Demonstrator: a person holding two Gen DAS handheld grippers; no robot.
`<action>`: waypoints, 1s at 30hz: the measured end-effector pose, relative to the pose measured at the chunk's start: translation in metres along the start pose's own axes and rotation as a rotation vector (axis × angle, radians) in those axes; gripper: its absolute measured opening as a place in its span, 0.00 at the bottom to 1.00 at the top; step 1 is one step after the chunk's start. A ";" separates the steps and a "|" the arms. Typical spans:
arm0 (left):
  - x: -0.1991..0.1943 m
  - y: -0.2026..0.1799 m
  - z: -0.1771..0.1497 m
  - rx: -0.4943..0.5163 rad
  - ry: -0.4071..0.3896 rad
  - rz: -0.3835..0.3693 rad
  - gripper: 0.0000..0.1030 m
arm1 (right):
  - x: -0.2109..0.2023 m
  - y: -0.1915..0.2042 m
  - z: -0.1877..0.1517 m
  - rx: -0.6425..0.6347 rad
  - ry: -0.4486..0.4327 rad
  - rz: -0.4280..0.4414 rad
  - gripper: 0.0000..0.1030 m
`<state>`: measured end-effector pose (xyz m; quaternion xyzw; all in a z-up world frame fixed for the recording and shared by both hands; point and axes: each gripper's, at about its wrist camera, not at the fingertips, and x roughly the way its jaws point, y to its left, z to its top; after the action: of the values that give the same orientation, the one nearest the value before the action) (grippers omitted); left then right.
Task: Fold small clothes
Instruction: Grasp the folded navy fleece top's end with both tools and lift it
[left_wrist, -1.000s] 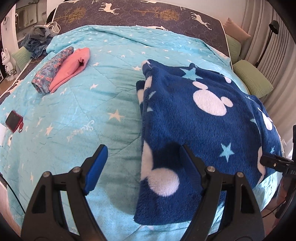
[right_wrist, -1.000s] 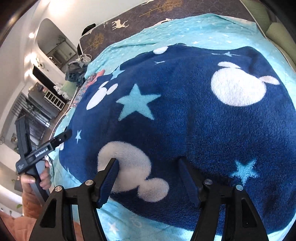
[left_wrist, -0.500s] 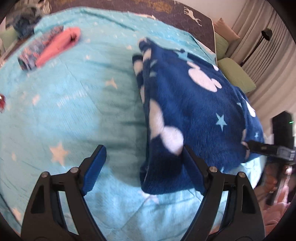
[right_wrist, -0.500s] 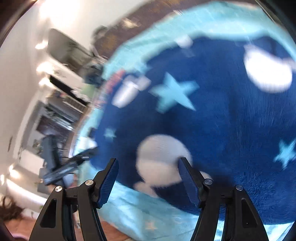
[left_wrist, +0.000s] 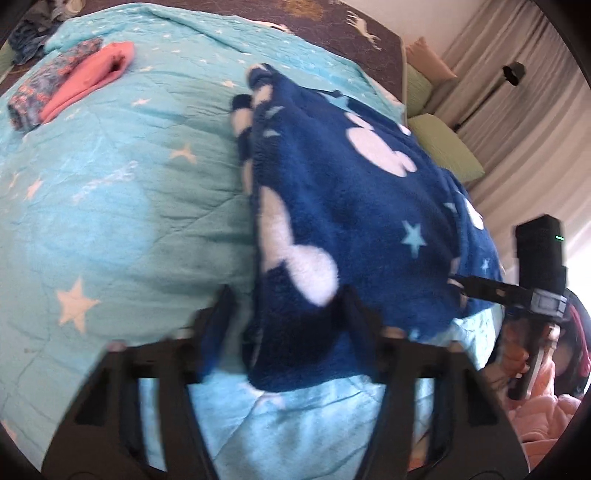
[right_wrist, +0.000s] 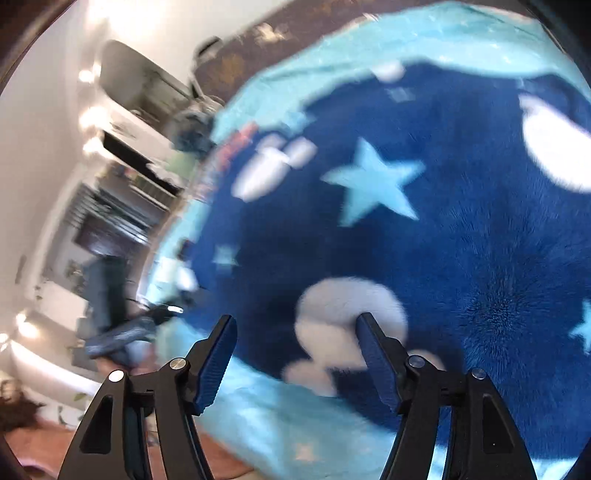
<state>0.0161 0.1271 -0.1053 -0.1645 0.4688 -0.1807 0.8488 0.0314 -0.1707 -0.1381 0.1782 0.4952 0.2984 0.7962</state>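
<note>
Left gripper (left_wrist: 288, 317) closing around plush navy fleece garment (left_wrist: 354, 206).

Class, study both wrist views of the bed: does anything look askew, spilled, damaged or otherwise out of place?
Nothing looks spilled or damaged. The navy fleece garment is bunched and rumpled along its left edge rather than flat on the turquoise quilt. The left gripper is closing around its near corner. Two folded items lie neatly further back.

garment (left_wrist: 351, 206): plush fleece | quilt (left_wrist: 122, 206): matt quilted cloth | claw pads (right_wrist: 218, 354): ribbed, probably rubber
</note>
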 end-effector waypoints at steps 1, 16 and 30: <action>0.001 -0.002 0.001 -0.006 0.004 -0.023 0.30 | 0.001 -0.005 0.000 0.031 -0.011 0.024 0.67; -0.039 -0.054 0.020 0.149 -0.109 0.065 0.23 | -0.043 -0.005 0.040 0.002 -0.159 0.096 0.66; -0.053 -0.087 0.039 0.149 -0.191 -0.036 0.22 | 0.046 -0.074 0.121 0.356 -0.046 0.198 0.06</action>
<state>0.0099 0.0797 -0.0072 -0.1260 0.3682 -0.2136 0.8961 0.1771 -0.1951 -0.1585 0.3708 0.5018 0.2788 0.7301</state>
